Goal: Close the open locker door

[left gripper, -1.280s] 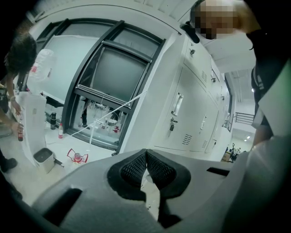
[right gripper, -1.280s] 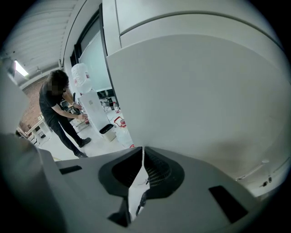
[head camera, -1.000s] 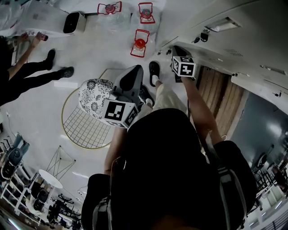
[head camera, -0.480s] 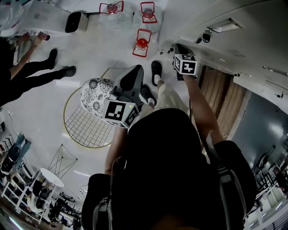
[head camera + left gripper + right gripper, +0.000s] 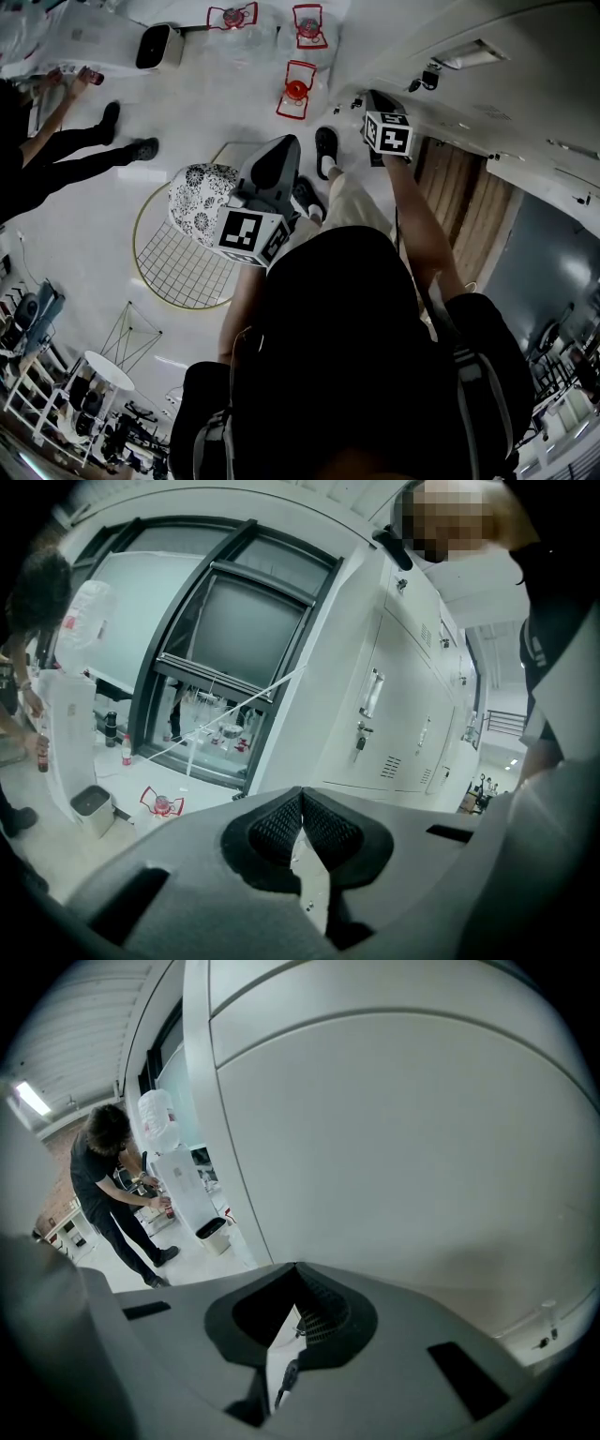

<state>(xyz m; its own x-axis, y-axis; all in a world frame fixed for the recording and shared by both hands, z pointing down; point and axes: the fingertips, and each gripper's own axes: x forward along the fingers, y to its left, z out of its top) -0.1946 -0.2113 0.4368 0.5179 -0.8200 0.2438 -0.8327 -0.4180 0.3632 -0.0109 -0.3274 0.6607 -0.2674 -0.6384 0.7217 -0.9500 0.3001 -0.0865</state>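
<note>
The white locker door [image 5: 469,122] stands ajar at the upper right of the head view, with the locker's brown wood-lined inside [image 5: 469,202] showing beneath it. My right gripper [image 5: 375,108] is held out at arm's length with its tip at the door's face. In the right gripper view the door [image 5: 403,1147] fills nearly everything ahead, and the right gripper [image 5: 298,1269] is shut with nothing in it. My left gripper [image 5: 272,164] hangs lower, off the door. It [image 5: 300,797] is shut and empty, pointing at a row of closed white lockers [image 5: 403,696].
A round wire-frame seat [image 5: 178,267] with a flowered cushion [image 5: 199,199] stands on the floor to my left. Red-framed water jugs [image 5: 292,89] and a small bin [image 5: 157,47] sit farther off. A person in black [image 5: 108,1185] bends at a water dispenser [image 5: 178,1185].
My right gripper has crept slightly farther forward along the door. The left gripper has hardly moved.
</note>
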